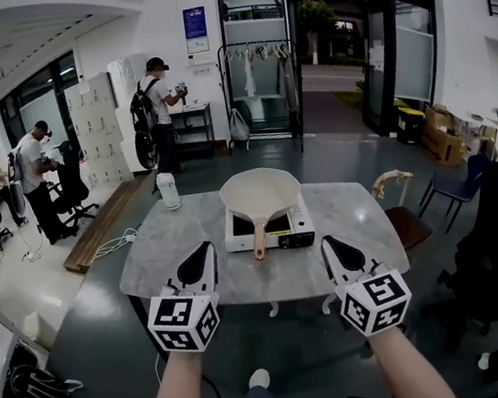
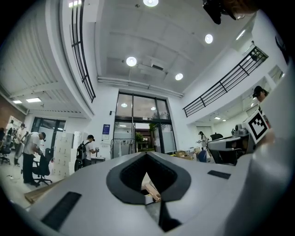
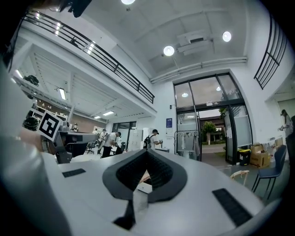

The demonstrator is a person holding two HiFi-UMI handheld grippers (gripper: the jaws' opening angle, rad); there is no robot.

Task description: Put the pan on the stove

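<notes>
A cream pan (image 1: pixel 260 191) with a wooden handle (image 1: pixel 259 239) rests on a white portable stove (image 1: pixel 269 228) in the middle of the grey round table (image 1: pixel 165 249). The handle points toward me. My left gripper (image 1: pixel 206 247) hovers at the table's near edge, left of the stove, shut and empty. My right gripper (image 1: pixel 329 245) is held level with it on the other side of the stove, also shut on nothing. In the left gripper view, the pan handle (image 2: pixel 152 189) peeks through the closed jaws. In the right gripper view a bit of the stove (image 3: pixel 144 187) shows between the jaws.
A white jug (image 1: pixel 169 191) stands at the table's far left. A chair (image 1: pixel 404 211) sits at the table's right side. People stand at the back left near shelves. A cable (image 1: pixel 115 246) lies on the floor left of the table.
</notes>
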